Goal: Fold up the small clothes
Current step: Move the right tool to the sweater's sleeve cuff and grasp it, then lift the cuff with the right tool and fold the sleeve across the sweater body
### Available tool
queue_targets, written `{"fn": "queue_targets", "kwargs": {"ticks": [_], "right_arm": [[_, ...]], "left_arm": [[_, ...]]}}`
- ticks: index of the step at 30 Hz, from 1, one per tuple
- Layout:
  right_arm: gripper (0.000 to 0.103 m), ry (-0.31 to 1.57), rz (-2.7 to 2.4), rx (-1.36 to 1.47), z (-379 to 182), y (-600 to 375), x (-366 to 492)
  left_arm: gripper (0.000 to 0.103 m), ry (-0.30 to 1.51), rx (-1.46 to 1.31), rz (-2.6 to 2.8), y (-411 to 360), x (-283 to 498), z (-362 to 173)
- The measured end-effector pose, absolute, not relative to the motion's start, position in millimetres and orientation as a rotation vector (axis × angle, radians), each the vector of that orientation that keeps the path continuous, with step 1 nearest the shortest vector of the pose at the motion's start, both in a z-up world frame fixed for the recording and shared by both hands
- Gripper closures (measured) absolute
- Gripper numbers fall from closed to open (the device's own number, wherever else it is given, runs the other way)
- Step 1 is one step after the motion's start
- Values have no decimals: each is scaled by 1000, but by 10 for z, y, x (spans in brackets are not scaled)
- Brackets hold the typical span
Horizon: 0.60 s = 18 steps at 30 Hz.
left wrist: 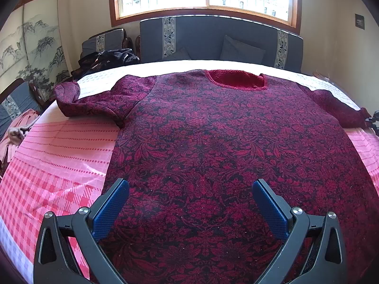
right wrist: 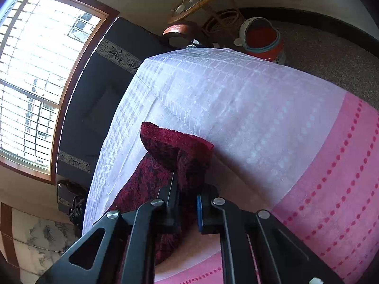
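Observation:
A dark red floral sweater point(left wrist: 225, 146) lies flat and face up on the pink and white cloth of the table point(left wrist: 59, 156), collar at the far side, both sleeves spread out. My left gripper point(left wrist: 190, 189) is open and hovers over the sweater's lower body, holding nothing. My right gripper point(right wrist: 187, 189) is shut on the cuff of the sweater's right sleeve point(right wrist: 175, 149), held just above the cloth point(right wrist: 260, 118). The right gripper also shows in the left wrist view point(left wrist: 372, 118) at the far right edge, at the sleeve end.
A grey sofa point(left wrist: 213, 40) stands behind the table under the window. Dark clothes point(left wrist: 106, 59) lie on a chair at back left and a pink garment point(left wrist: 16, 130) at the left edge. A red and white bin point(right wrist: 263, 40) and wicker stand point(right wrist: 201, 0) stand on the floor.

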State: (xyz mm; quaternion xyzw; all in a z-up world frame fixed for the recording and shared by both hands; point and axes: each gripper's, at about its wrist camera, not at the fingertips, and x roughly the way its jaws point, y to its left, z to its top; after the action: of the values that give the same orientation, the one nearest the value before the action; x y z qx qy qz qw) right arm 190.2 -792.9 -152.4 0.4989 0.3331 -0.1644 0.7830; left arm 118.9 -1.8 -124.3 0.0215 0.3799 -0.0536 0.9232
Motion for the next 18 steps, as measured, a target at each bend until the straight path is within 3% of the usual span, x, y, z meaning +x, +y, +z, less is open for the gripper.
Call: {"fn": "queue_targets", "kwargs": {"ticks": [8,18], "right_arm": [[94,653,-279,982,-1098,-7504,1886],[94,632,-4,896,-357,-6098,2319]], "left_arm": [[0,763,12,-101,43,1187,-1170],[0,752,24,-46,176,1271,-833]]}}
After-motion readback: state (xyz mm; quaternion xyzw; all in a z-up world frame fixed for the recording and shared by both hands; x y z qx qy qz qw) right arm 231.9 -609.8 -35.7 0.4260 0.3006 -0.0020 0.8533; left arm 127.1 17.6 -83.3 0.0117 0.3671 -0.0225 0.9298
